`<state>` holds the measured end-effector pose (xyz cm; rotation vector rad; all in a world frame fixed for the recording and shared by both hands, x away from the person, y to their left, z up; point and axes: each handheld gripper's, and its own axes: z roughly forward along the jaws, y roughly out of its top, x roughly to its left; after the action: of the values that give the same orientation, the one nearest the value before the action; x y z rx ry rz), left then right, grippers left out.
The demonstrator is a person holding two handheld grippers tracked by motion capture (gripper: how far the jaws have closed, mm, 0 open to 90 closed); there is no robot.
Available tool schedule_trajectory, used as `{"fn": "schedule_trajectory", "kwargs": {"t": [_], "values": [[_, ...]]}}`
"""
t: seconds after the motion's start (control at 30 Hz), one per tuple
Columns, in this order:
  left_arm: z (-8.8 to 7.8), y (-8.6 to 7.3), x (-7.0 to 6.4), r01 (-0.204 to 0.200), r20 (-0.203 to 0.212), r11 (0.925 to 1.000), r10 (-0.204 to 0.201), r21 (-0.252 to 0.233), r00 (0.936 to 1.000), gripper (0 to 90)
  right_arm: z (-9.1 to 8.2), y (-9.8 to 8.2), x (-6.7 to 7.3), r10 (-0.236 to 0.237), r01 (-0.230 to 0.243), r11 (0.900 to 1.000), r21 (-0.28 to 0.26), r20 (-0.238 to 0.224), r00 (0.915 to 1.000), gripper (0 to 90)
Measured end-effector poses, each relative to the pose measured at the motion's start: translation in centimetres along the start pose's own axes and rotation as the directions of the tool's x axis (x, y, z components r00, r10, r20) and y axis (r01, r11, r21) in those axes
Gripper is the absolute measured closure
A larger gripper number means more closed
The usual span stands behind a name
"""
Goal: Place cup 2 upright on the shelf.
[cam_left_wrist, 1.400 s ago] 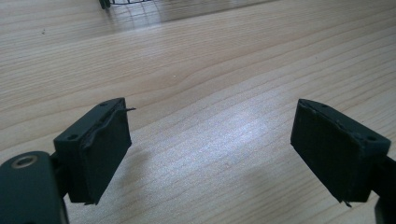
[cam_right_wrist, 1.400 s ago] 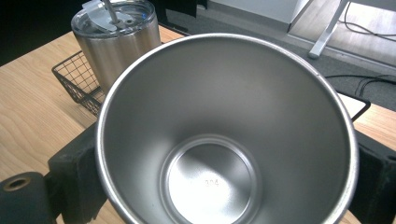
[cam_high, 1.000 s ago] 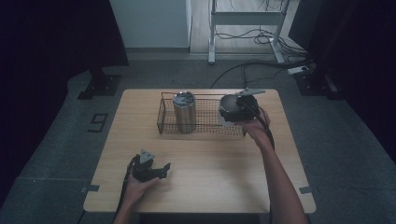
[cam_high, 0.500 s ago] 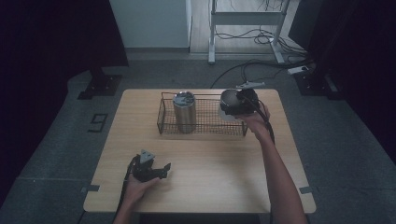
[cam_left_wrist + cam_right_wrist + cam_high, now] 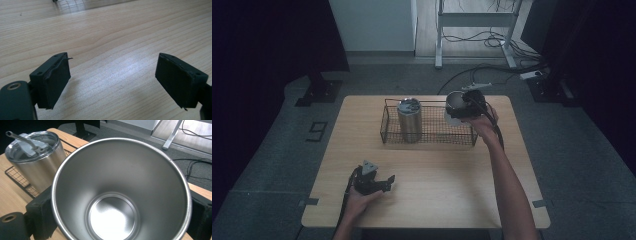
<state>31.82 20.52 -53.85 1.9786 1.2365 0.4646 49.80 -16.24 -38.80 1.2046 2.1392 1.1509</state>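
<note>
My right gripper is clenched on an open steel tumbler, one black jaw on each side of its wall. In the right gripper view the tumbler gapes toward the camera, its polished inside and round bottom in plain sight, tipped so that its mouth faces along my jaws. In the high view I hold it above the right end of the wire basket, at the far right part of the wooden table, and whether it touches the basket rim I cannot tell.

A second steel tumbler stands upright inside the left half of the basket. It wears a clear lid with a straw leaning out of it, and in the right gripper view it sits just beside the cup I hold, apart from it.

My left gripper rests low near the front left of the table, well apart from the basket. Its jaws stand apart with nothing between them, just bare wood grain under them in the left gripper view; they have just been closing a little.
</note>
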Motion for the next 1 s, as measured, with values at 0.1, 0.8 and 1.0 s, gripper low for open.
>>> {"fn": "schedule_trajectory", "kwargs": {"t": [0.1,0.8,1.0], "values": [[0.0,0.0,0.0,-0.001,0.004,1.0,0.001,0.002,1.0,12.6,0.4,0.1,-0.3,0.005,-0.005,1.0,0.001,0.001,1.0,6.7],[0.4,-0.1,-0.3,-0.011,0.01,0.9997,0.011,0.023,0.9999,12.8,3.3,1.0,-1.3,0.006,-0.007,1.0,0.027,0.017,0.9998,6.7],[0.4,-0.2,-0.3,-0.011,0.013,0.9996,0.011,0.027,0.9999,12.8,4.3,0.7,-1.4,0.008,-0.009,0.999,0.045,0.015,0.9999,6.7]]}}
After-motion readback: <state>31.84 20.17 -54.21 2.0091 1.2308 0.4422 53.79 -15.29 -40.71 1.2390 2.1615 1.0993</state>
